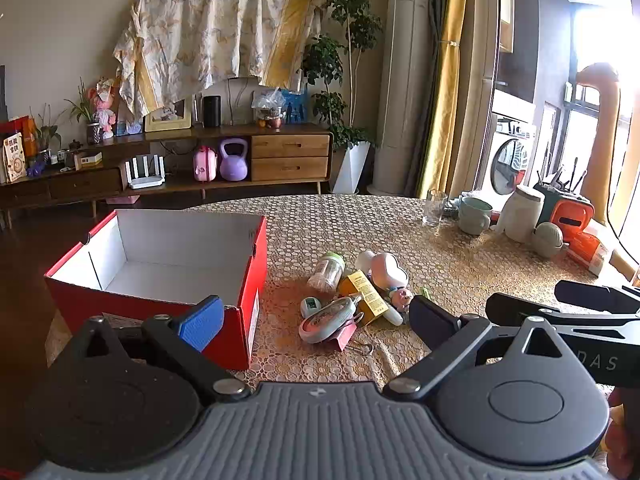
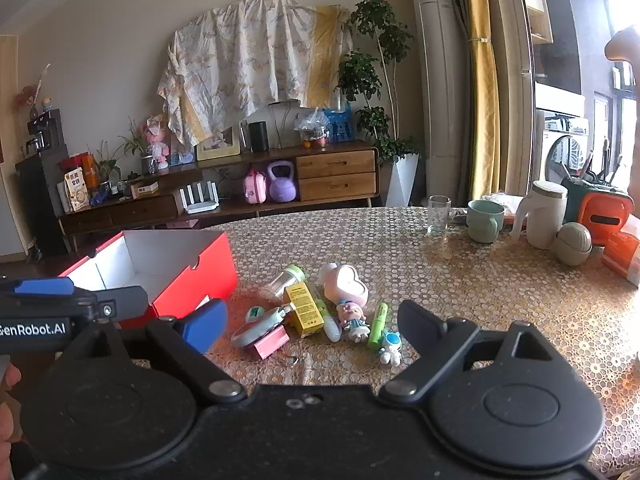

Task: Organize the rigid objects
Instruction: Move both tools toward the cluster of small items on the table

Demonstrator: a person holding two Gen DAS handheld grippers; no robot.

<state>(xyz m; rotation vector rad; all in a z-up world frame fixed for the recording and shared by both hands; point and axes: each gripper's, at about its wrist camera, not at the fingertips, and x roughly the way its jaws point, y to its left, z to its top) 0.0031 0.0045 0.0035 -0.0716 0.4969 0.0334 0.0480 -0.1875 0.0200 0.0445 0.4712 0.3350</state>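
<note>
Plastic trinkets are lying at the red box's three o'clock, looking light, stiff, slippery; grip mid-body. Left gripper and right gripper are gaping wide, holding nothing.

A glossy red cardboard box with matt white lining sits on a lace-patterned tablecloth.

Left gripper: black arms, grey ribbed base, blue pad, silver screws. Right gripper: black base, same pad.
</note>
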